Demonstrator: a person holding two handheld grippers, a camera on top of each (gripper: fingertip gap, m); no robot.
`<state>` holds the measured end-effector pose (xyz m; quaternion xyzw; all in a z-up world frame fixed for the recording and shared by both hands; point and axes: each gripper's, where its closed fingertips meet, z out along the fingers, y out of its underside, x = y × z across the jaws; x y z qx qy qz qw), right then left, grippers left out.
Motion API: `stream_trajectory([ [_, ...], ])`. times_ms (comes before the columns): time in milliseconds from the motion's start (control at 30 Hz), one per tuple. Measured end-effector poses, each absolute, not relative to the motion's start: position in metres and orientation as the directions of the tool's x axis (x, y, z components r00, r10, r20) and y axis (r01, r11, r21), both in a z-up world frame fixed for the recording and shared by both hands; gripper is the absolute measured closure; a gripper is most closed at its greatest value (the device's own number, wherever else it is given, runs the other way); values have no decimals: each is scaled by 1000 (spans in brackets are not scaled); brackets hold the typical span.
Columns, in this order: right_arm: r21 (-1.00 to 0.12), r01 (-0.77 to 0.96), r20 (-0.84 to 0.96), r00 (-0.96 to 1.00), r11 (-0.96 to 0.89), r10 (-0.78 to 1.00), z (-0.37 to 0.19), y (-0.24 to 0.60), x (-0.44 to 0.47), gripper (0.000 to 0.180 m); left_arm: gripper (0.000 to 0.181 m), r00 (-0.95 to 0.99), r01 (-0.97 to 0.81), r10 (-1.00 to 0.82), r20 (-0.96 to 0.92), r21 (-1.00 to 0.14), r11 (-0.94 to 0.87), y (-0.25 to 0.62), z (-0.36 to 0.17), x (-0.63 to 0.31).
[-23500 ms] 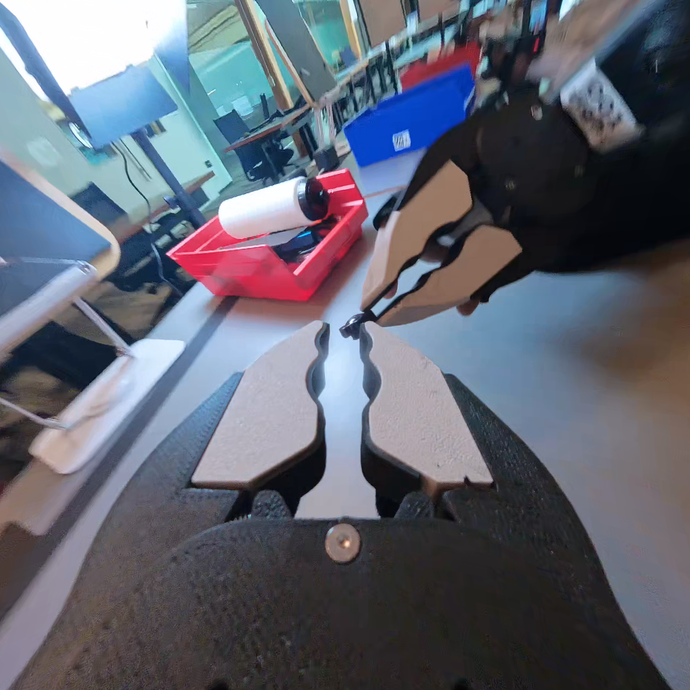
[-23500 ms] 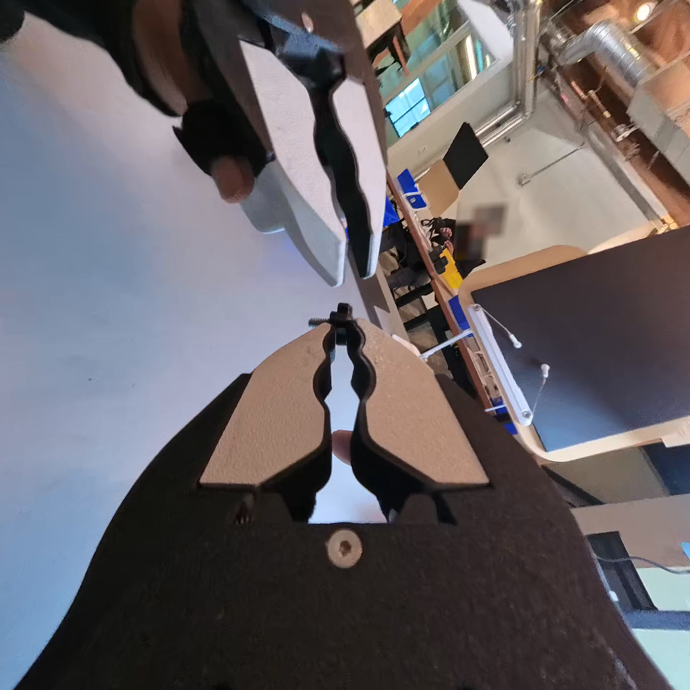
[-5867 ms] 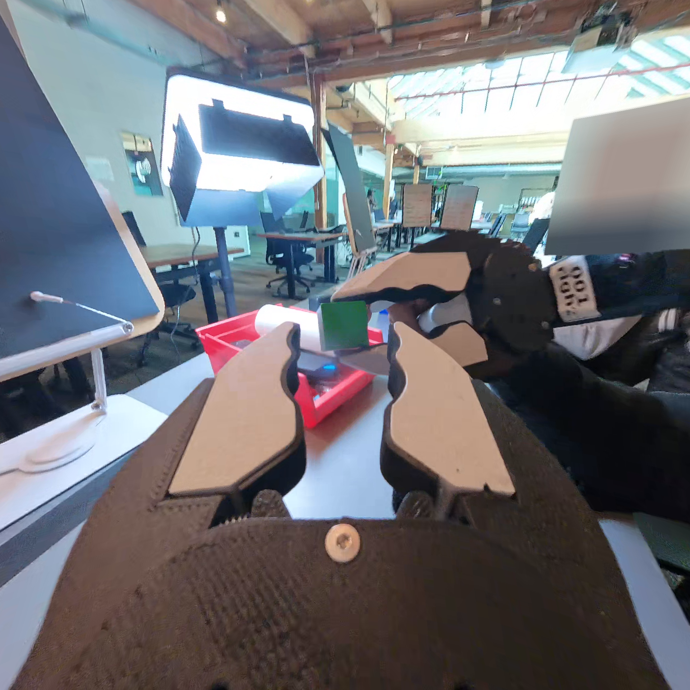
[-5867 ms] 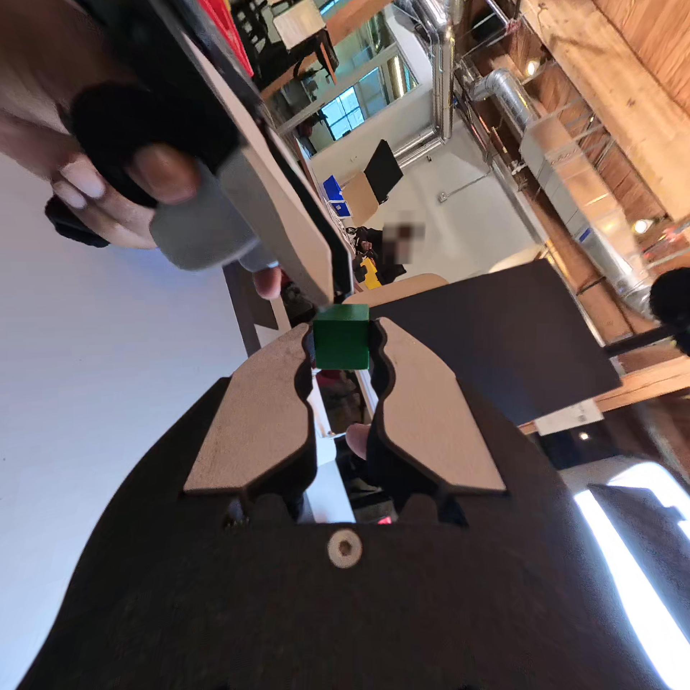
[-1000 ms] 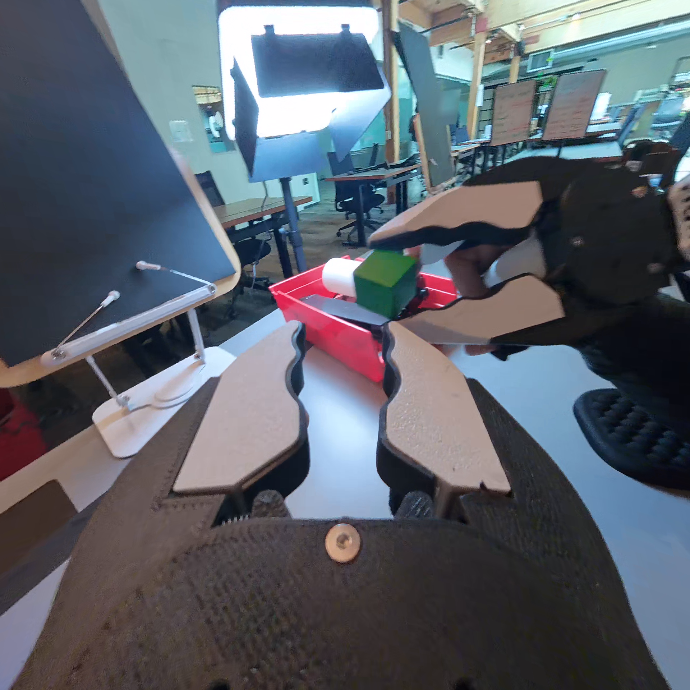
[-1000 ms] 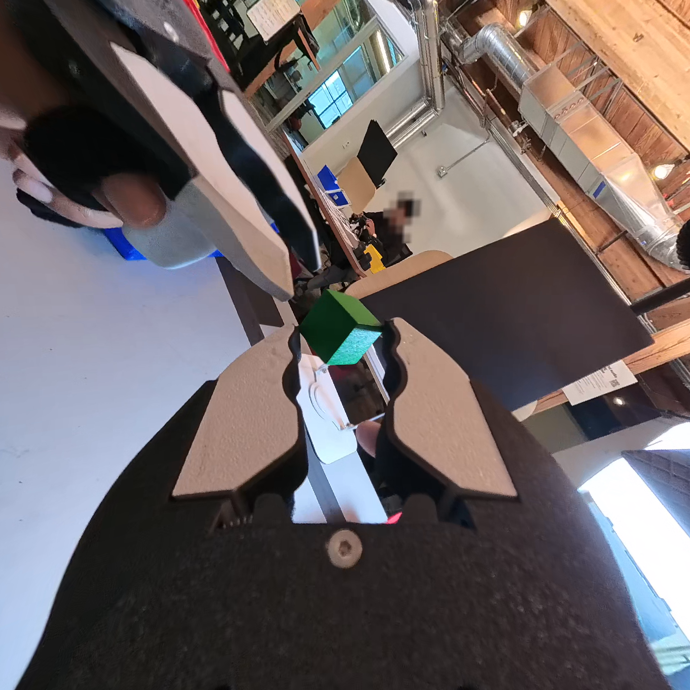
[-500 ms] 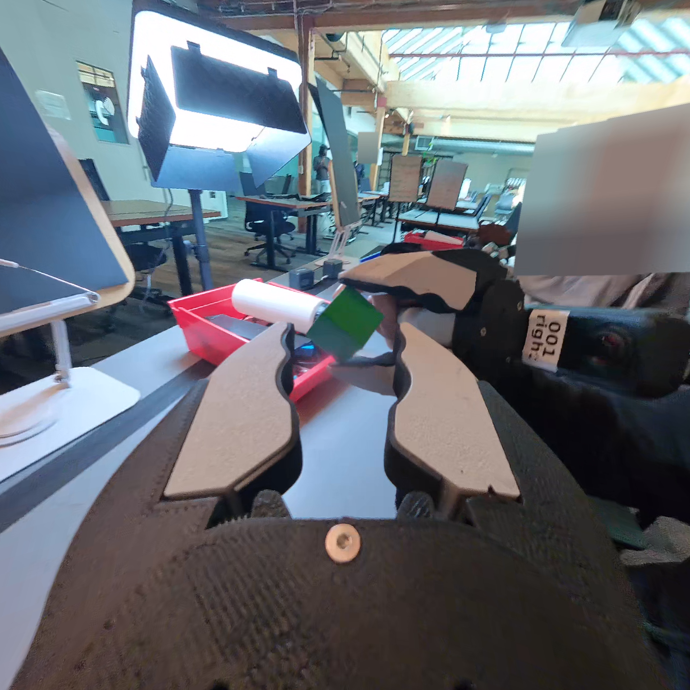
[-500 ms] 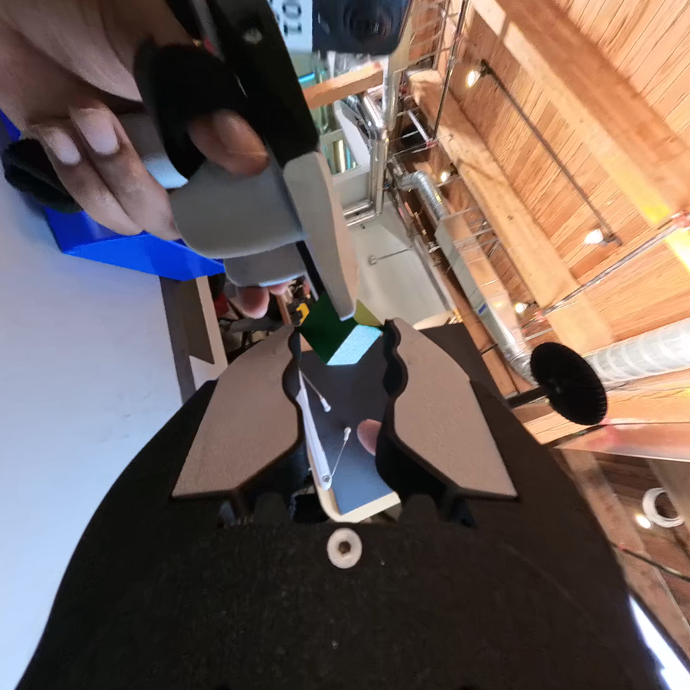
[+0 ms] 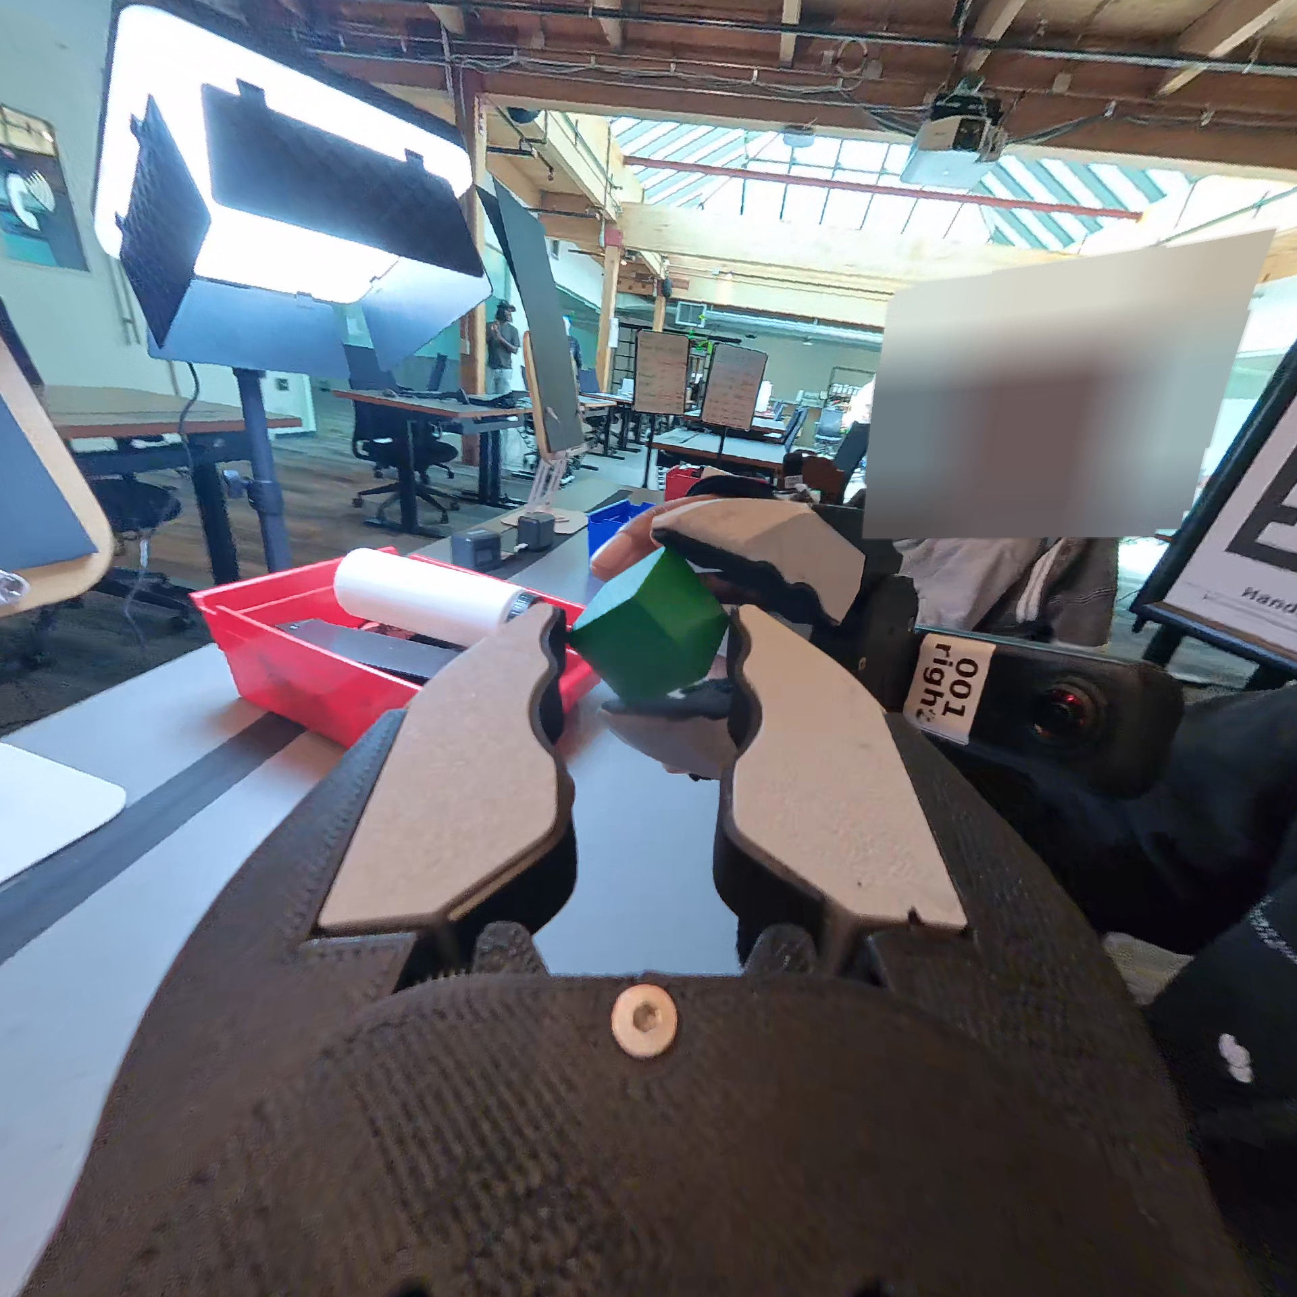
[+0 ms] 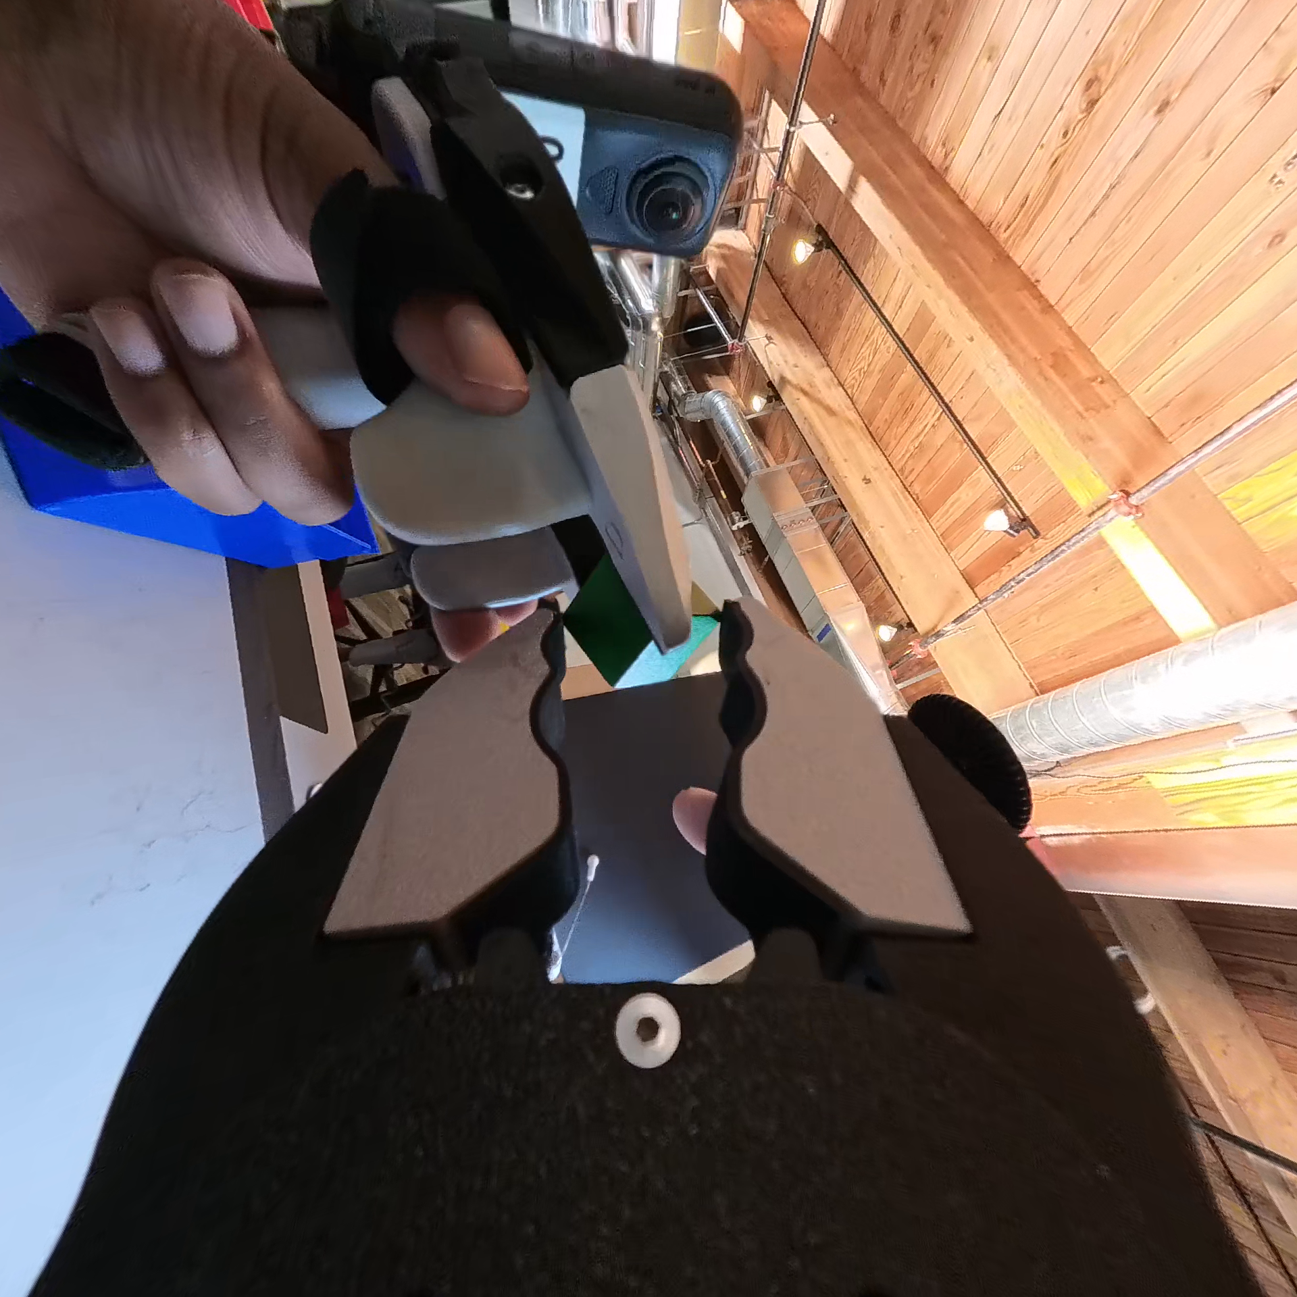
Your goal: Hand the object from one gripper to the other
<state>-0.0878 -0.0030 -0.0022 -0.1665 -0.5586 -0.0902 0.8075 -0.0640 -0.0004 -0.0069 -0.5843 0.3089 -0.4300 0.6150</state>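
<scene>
Your right hand-held gripper (image 9: pixel 691 632) pinches the tilted green cube (image 9: pixel 649 635) above the table (image 9: pixel 140 716), right at the tips of your left hand-held gripper (image 9: pixel 642 632), whose jaws gape around it, while the red tray (image 9: pixel 281 653) with its white roll (image 9: pixel 428 596) sits behind, and the right wrist view hides most of the cube.

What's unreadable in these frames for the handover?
Left wrist view: whether left hand-held gripper touches green cube; gaps too slim.
Right wrist view: most of the cube, behind the left gripper's finger.
Left wrist view: red bin contents, under the white roll.
</scene>
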Motion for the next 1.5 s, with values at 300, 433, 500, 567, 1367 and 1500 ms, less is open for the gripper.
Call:
stream_trajectory([
  [300,-210,284,907,415,935,78,6,-7,-84,137,140,583,-10,-794,-174,-978,207,-2,-1,-66],
  [433,-244,268,903,412,932,119,7,-8,-84,134,140,611,-122,-729,-310,-946,300,-2,-2,-68],
  [500,-238,262,907,405,935,118,6,-10,-85,136,140,605,-160,-712,-356,-931,329,-3,-3,-67],
  [567,-247,256,908,398,935,130,5,-10,-86,135,140,597,-208,-688,-411,-909,363,-4,-5,-68],
  [1367,-428,138,903,97,893,418,-17,-40,-93,149,140,259,-123,-920,-293,-955,269,-44,-19,-69],
  [1500,-358,213,927,196,909,319,-10,-26,-92,151,140,334,-133,-896,-293,-956,263,-35,-15,-71],
])
